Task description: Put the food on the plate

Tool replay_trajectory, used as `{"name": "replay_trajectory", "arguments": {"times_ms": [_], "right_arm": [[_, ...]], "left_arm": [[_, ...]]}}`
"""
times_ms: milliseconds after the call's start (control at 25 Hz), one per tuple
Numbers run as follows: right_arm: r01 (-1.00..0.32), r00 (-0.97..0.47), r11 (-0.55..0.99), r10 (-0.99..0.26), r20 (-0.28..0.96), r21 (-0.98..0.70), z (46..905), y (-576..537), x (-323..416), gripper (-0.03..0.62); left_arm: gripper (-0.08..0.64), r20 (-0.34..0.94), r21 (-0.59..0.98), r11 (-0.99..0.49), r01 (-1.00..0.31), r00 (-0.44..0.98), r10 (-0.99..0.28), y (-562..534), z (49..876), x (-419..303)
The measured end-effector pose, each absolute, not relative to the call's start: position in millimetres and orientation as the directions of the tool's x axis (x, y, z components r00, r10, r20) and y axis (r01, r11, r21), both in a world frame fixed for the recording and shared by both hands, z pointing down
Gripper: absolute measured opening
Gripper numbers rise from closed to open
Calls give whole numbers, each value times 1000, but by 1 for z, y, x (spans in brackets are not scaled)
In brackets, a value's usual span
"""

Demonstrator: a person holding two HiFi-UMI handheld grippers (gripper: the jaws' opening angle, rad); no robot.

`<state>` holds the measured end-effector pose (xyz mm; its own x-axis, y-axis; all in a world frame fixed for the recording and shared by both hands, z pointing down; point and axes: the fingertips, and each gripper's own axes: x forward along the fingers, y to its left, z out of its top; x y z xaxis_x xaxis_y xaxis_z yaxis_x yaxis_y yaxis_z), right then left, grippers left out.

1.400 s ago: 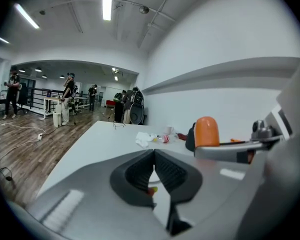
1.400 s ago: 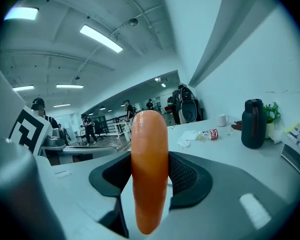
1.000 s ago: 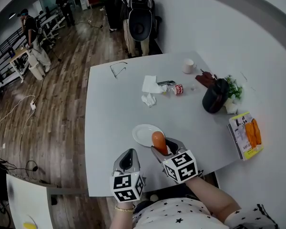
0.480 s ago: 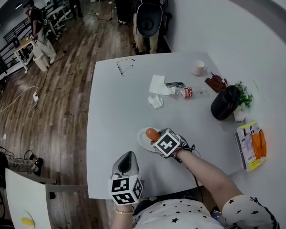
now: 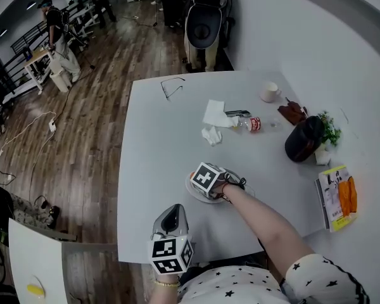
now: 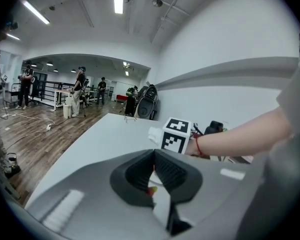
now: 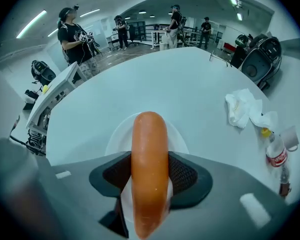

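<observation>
An orange sausage (image 7: 150, 159) stands lengthwise between the pads of my right gripper (image 7: 150, 178), which is shut on it. Directly beneath it lies the small white plate (image 7: 116, 135), empty. In the head view the right gripper (image 5: 207, 177) hangs over the plate (image 5: 198, 195) near the table's front edge, and its marker cube hides the sausage. My left gripper (image 5: 171, 218) hovers at the front edge, left of and nearer than the plate. In the left gripper view its jaws (image 6: 154, 170) are shut with nothing held.
Farther back on the white table (image 5: 152, 144) lie crumpled tissues (image 5: 213, 115), a small bottle (image 5: 249, 124), a cup (image 5: 270, 92) and glasses (image 5: 171, 87). A black pot (image 5: 303, 139) and a food box (image 5: 337, 196) sit at the right. People stand beyond the table.
My right gripper carried the sausage forward and left from beside the plate to over it. The left gripper stayed near the front edge.
</observation>
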<state>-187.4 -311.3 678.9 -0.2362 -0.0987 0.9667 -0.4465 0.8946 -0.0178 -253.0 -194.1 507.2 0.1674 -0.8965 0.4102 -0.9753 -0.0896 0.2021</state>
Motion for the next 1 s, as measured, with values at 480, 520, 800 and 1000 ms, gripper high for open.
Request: {"name": "replay_trajectory", "arguments": {"times_ms": [480,520,800,1000], "right_arm": [[-490,-414,871,-256,873,23,638,-300,-191,252],[-507,-457,862,-278,845,9,628,-293,-192,245],[-672,-655,734,-524,544,-102,544,-236,-195,34],[-739,-646,654,-624,439,-158,514,-195,-178,1]], "left_arm": [[8,394,193,-110,-975,180,-902,-187,499,-244],[8,392,192,-115,-975,184,-901,-187,498,-242],[8,384,176,-162,-971,219,-897,-182,495,-226],[8,378,166,-185,-968,236,-895,-173,492,-219]]}}
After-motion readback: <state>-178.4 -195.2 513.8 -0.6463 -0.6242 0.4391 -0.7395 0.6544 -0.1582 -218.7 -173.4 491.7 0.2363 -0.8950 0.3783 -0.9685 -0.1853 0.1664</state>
